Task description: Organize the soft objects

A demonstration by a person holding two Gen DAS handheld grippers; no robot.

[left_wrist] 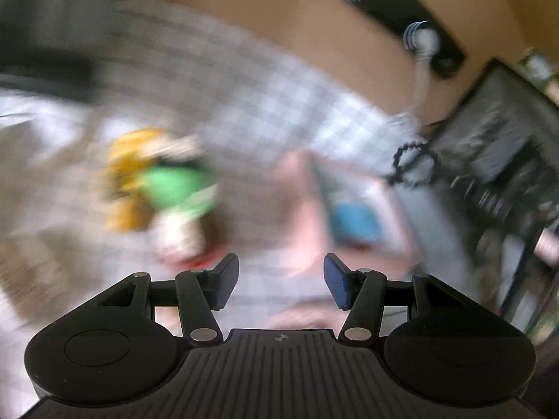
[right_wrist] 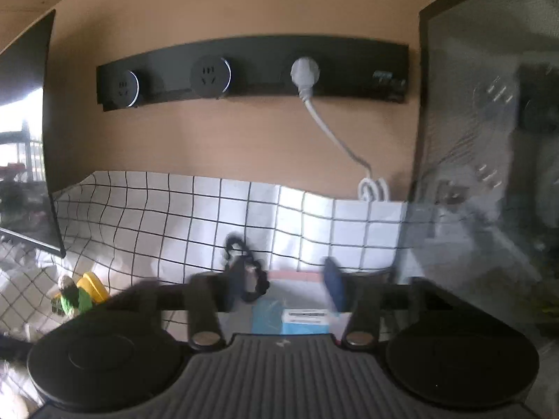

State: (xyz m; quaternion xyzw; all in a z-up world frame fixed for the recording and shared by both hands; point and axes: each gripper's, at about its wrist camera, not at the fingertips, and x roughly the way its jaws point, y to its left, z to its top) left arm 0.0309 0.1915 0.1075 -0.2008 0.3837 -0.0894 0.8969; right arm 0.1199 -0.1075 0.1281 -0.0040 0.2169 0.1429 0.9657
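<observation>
The left wrist view is heavily blurred. A soft toy in yellow, green and white (left_wrist: 157, 181) lies on the checked cloth (left_wrist: 244, 80), ahead and to the left of my left gripper (left_wrist: 281, 274), which is open and holds nothing. A pink-rimmed box (left_wrist: 300, 209) holding a blue packet (left_wrist: 353, 223) sits ahead to the right, with a black beaded loop (left_wrist: 414, 164) at its far corner. My right gripper (right_wrist: 283, 281) hangs open over the same box (right_wrist: 297, 276). The black loop (right_wrist: 249, 272) lies just behind its left finger, not pinched. The toy (right_wrist: 78, 295) is far left.
A black socket strip (right_wrist: 251, 70) with a white plug (right_wrist: 305, 70) and cable runs along the tan wall. A dark glossy cabinet (right_wrist: 489, 139) stands close on the right, and a dark panel (right_wrist: 28, 139) on the left.
</observation>
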